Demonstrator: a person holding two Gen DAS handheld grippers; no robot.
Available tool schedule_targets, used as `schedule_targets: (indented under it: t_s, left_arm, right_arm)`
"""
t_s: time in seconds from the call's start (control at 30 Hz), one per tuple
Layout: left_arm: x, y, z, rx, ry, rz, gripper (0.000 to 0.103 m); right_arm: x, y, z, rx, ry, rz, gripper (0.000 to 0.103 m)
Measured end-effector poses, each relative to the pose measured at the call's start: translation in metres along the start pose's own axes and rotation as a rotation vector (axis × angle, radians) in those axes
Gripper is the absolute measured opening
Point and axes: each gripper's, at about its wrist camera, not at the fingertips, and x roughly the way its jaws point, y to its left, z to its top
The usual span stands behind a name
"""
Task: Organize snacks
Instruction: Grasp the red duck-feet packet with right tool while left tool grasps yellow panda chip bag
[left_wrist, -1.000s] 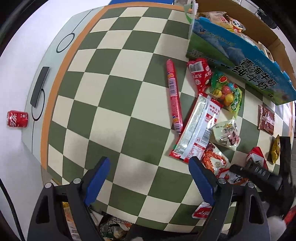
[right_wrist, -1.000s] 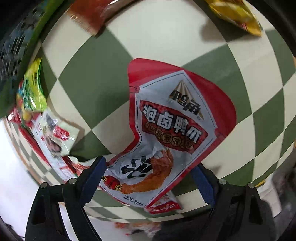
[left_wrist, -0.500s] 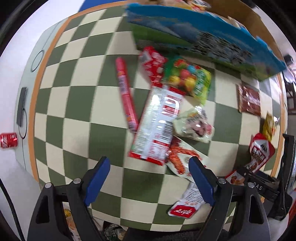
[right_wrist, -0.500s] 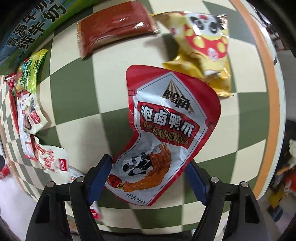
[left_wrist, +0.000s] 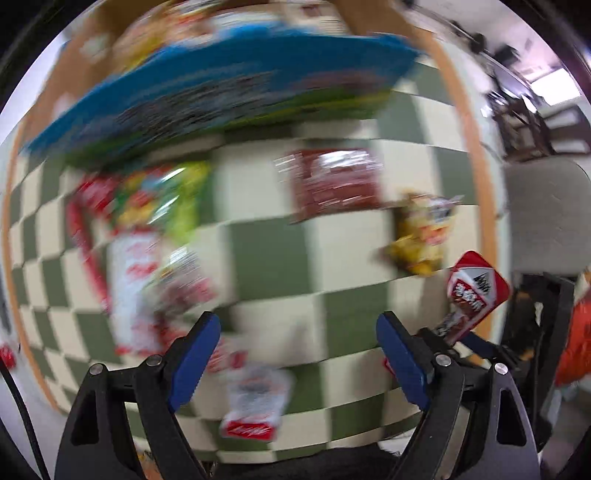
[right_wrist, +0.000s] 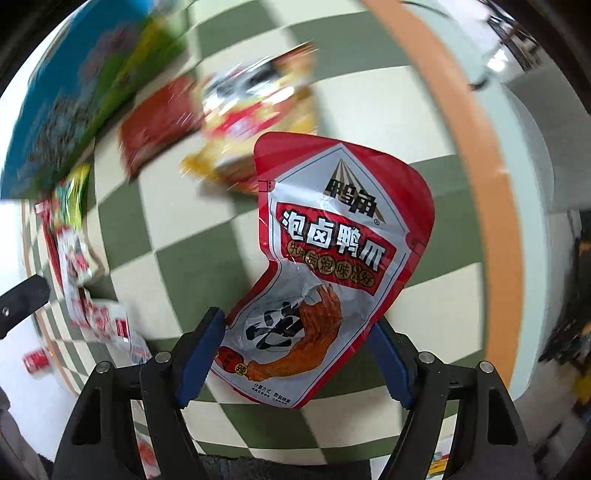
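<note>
Duck-claw pouch held over the checkered cloth

The red pouch (right_wrist: 328, 266) is clamped between the right gripper (right_wrist: 295, 354) pads; the left gripper (left_wrist: 299, 354) is spread wide, empty.

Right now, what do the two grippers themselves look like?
Both look alike. The left gripper and the right gripper each have two black skeletal plastic arms with cut-out openings and silver screw heads, ending in blue ridged finger pads. A thin black cable runs along the left gripper's edge.

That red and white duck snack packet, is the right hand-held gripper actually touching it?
Touching. In the right wrist view both blue fingers press the duck snack packet from either side, and it hangs above the checkered cloth.
</note>
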Motion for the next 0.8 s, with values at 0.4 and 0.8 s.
schedule_targets:
  t_s: [0.4,0.8]
  left_arm:
    - [0.076,-0.117,0.073,0.188,0.141,0.003,0.087]
    - [0.110,-0.126,0.089,0.169,0.159,0.068,0.056]
  right_arm:
    - [-0.023,-0.096,0.066,0.162,-0.062,-0.015,0.079]
    - [-0.018,-0.091,0.074,0.103,-0.017,-0.026,0.079]
